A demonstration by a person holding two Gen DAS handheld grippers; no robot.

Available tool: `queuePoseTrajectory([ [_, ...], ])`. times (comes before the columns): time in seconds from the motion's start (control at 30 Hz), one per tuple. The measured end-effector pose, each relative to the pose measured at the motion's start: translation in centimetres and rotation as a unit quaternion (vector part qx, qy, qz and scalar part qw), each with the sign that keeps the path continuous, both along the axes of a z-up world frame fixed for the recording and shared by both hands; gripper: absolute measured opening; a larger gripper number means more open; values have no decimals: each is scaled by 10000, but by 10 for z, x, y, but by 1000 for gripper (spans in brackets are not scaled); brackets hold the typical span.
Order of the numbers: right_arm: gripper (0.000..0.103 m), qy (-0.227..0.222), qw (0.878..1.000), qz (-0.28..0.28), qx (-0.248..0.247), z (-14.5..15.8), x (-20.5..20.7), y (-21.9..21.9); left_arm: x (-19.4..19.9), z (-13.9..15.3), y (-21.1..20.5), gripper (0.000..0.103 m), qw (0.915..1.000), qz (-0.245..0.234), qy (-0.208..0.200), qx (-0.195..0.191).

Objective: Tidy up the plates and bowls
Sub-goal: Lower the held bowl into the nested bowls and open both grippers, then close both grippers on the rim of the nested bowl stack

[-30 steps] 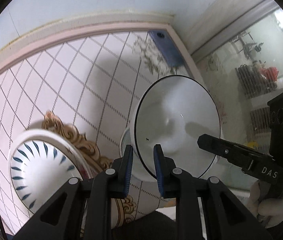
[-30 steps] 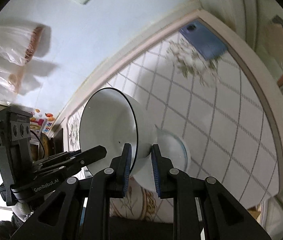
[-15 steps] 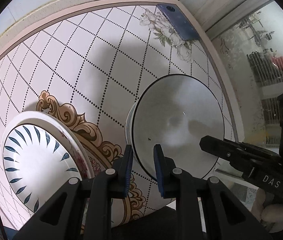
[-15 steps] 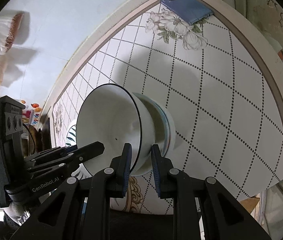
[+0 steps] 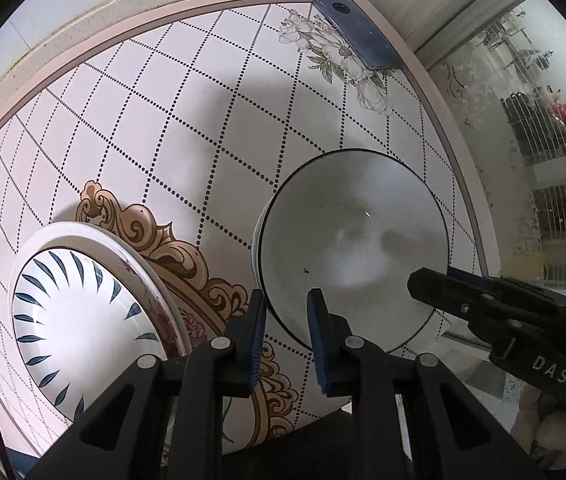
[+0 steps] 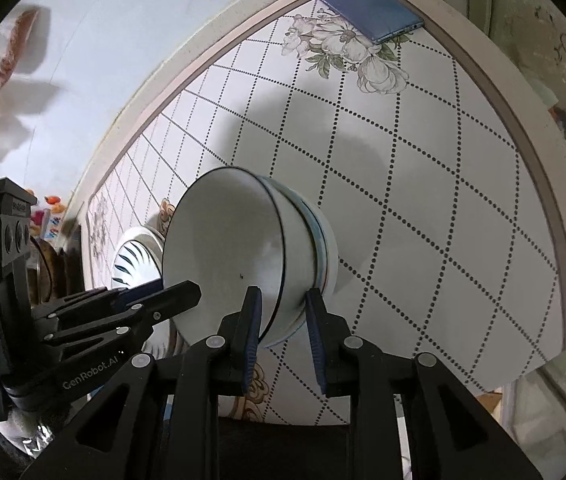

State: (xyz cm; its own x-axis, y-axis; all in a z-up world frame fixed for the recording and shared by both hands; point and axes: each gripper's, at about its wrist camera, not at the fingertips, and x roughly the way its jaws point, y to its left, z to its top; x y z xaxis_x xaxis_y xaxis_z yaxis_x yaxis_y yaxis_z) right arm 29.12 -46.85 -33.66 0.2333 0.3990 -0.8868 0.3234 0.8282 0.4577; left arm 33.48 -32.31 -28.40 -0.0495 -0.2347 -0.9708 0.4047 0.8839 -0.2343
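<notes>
A white bowl with a thin dark rim (image 5: 353, 248) sits nested in another bowl (image 6: 325, 256) on the tiled table. Both grippers straddle its rim. In the left wrist view my left gripper (image 5: 285, 334) has its jaws parted a little wider than the rim at the bowl's near edge. In the right wrist view my right gripper (image 6: 281, 330) stands the same way, its jaws slightly apart around the rim of the white bowl (image 6: 227, 252). A plate with blue leaf marks (image 5: 83, 320) lies stacked on a larger plate to the left.
A blue phone (image 5: 357, 42) lies at the table's far corner on a flower print; it also shows in the right wrist view (image 6: 371, 10). A glass door (image 5: 523, 120) stands to the right of the table (image 5: 163, 120). The table's edge runs close behind the bowls.
Both grippers have lowered the white bowl down into the bowl on the table. Their jaws have widened from clamping the rim to a small gap around it.
</notes>
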Motion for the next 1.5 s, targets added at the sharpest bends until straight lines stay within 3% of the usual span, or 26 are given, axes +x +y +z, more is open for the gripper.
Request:
queuePoseTrajectory([
  [0.17, 27, 43, 10000, -29, 22, 10, -4, -3, -4, 23, 5, 19, 9998, -26, -199, -33],
  [0.23, 35, 60, 9999, 17, -127, 21, -6, -2, -7, 39, 7, 19, 9993, -73, -371, 2],
  [0.3, 55, 20, 9995, 36, -326, 34, -11, -1, -10, 53, 9, 19, 9986, -84, -516, 33],
  [0.4, 65, -142, 9981, 87, -594, 61, -19, 4, -17, 80, 17, 23, 9972, -105, -742, -31],
  [0.5, 80, -322, 9959, 132, -838, 89, -29, 10, -23, 101, 24, 34, 9962, -120, -854, -133],
  [0.6, 84, -452, 9930, 192, -1072, 115, -38, 17, -29, 122, 31, 50, 9944, -81, -1018, -265],
  [0.67, 89, -545, 9905, 206, -1249, 132, -44, 22, -32, 131, 35, 69, 9929, -43, -1146, -305],
  [0.77, 91, -652, 9885, 204, -1346, 150, -53, 27, -34, 143, 41, 84, 9914, -3, -1258, -372],
  [0.9, 92, -778, 9874, 188, -1362, 168, -60, 30, -38, 153, 46, 85, 9909, 40, -1263, -462],
  [0.97, 92, -846, 9867, 165, -1378, 177, -63, 31, -42, 159, 48, 96, 9907, 13, -1255, -516],
  [1.0, 93, -883, 9861, 158, -1401, 183, -65, 32, -43, 161, 48, 97, 9906, 3, -1266, -516],
  [1.23, 94, -1140, 9812, 122, -1549, 215, -77, 35, -49, 177, 50, 98, 9886, 15, -1330, -701],
  [1.5, 94, -1013, 9835, 31, -1499, 204, -70, 25, -38, 163, 43, 98, 9884, 108, -1392, -600],
])
